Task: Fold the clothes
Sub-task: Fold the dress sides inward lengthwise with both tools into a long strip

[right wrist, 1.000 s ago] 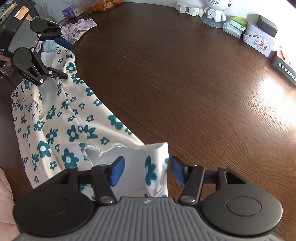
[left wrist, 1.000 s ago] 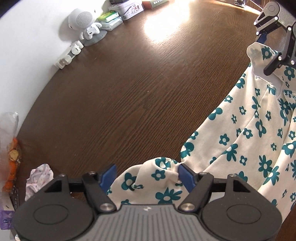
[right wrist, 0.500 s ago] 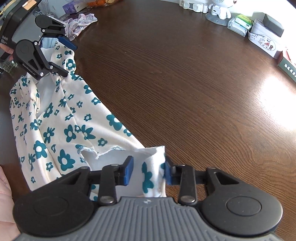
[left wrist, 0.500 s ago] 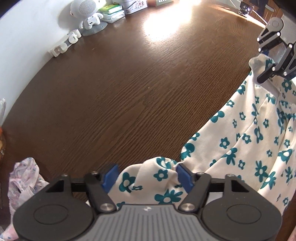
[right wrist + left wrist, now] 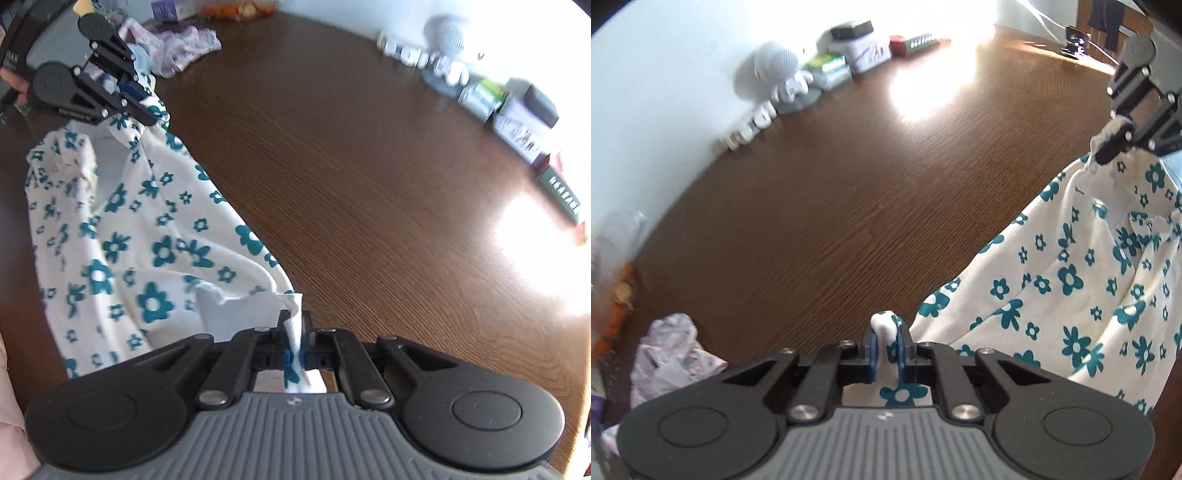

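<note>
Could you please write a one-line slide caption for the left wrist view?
Left gripper jaws shut on a corner of the floral garment above the wooden table.

left tongs (image 5: 886, 349): clamped on cloth, low | right tongs (image 5: 294, 341): clamped on cloth, low

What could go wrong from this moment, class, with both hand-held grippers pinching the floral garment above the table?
1. The left hand-held gripper pinches only a small bunched tip of the floral garment; it might slip free.
2. The right hand-held gripper grips a thin twisted corner, so the fold may go crooked.
3. The hanging cloth could drag on the table.
</note>
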Tool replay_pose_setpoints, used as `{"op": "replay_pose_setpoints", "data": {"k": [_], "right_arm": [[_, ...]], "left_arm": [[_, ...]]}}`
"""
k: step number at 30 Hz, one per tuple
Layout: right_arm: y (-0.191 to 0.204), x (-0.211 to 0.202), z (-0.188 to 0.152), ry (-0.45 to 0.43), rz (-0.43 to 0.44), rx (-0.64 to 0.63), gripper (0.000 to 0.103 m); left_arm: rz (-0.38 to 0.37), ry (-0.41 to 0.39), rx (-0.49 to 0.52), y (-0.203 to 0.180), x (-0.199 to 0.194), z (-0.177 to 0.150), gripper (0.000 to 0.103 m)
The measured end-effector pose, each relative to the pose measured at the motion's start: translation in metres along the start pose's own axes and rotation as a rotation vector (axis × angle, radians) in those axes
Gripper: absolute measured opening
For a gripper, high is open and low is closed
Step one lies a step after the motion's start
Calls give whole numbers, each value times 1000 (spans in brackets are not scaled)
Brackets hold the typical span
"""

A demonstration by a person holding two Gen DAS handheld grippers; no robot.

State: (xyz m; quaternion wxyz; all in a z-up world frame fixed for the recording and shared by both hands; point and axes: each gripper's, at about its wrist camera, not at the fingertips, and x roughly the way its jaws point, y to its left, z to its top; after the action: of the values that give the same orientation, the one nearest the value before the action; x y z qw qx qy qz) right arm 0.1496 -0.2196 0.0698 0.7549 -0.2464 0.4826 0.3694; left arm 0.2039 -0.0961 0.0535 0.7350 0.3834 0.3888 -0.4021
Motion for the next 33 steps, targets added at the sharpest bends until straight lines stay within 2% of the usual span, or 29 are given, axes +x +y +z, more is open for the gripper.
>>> {"op": "replay_pose_setpoints", "data": {"k": [5,9,14,19,21,23,24,27,28,30,33], "right_arm": [[32,-46,-20,-117,-71,-73,4],[78,-69,-48,-172,-100,-174,4],[135,-65,-90,-156,-71,-257,4],[161,-41,-116,-108,-41,-250,4],[162,-35,-118,-102,-42,-235,5],[161,-33,-118,-102,-36,-217,8],[161,-33,-119,-103,-26,-203,15],[160,-39,-124,-115,13,-159,35],[160,-43,-126,-126,22,-145,38],[157,-57,-128,-167,39,-104,39],[146,-74,-123,-256,71,-14,40]], "left_arm": [[148,-146,9,-25,-49,-25,9],[200,-219,6,-54,-82,-67,10],[205,-229,-35,-98,-97,-124,10],[158,-163,-104,-117,-79,-157,14],[152,-140,-125,-117,-76,-164,21],[153,-139,-137,-117,-79,-167,22],[151,-141,-144,-117,-81,-169,29],[149,-162,-147,-118,-94,-174,36],[148,-174,-142,-118,-99,-174,39],[155,-195,-123,-120,-105,-170,55],[179,-170,-57,-126,-92,-162,58]]}}
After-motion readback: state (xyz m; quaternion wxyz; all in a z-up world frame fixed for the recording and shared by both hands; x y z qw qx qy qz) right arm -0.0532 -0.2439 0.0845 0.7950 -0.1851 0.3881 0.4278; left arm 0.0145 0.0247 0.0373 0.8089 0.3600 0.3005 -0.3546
